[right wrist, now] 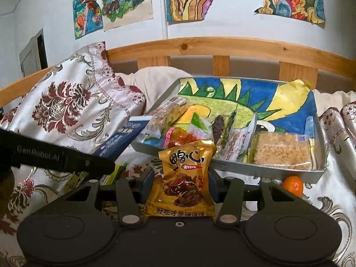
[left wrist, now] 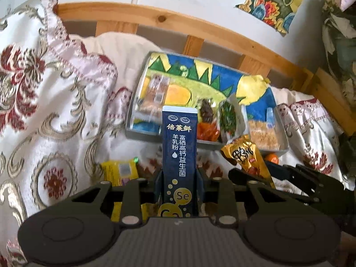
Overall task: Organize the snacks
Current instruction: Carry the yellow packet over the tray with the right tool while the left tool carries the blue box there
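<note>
**Two grippers, one snack each, tray ahead**

Count: 2 grippers, 2 held items, 1 tray, 1 orange, 1 yellow pkt loose on the bedspread.

Left gripper (left wrist: pixel 179 178): pads clamped on both sides of a tall navy carton (left wrist: pixel 179 155), rigid box w/ white and gold print, standing upright betw. the fingers. Right gripper (right wrist: pixel 181 181): pads pinch a gold foil pouch (right wrist: pixel 185 175), crinkly, glossy, upright, dark meat pictured on front.

Grey tray (right wrist: pixel 267 169) sits on the bed just beyond both, rectangular, low walls, lined w/ a bright painted sheet. Near half crowded: clear-wrapped rice cake block (right wrist: pixel 282 150) at right, several other wrapped snacks left and centre. Far half of the tray is mostly bare.

Orange (right wrist: pixel 292 184) lies just outside the tray's near right corner. Yellow pkt (left wrist: pixel 121 170) lies flat left of the carton. Bedspread (left wrist: pixel 55 115) satiny, floral, rumpled; wooden slatted rail (right wrist: pixel 200 46) behind the tray.
</note>
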A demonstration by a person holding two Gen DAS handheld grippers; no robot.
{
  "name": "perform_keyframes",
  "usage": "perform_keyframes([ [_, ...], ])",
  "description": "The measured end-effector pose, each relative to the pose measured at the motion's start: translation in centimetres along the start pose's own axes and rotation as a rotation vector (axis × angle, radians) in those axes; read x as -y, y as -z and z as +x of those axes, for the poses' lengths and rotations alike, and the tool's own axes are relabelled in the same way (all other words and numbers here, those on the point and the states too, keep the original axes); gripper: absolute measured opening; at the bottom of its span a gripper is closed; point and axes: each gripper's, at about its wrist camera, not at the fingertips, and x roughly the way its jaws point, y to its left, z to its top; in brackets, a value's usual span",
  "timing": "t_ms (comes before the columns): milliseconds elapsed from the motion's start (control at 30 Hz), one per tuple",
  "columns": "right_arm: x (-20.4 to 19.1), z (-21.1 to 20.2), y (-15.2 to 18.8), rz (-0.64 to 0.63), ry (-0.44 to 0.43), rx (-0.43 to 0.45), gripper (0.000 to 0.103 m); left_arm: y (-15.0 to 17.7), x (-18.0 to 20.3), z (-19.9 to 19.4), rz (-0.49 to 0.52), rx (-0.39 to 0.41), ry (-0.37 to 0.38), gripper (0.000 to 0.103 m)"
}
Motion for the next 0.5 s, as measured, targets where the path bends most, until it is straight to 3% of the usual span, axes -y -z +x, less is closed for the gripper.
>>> perform_keyframes([
  [500,5.5,-1.7,-2.3,0.063,0.107,0.143,0.052,-6.4,3.6,3.1,0.077,0.087,0.034,0.035],
])
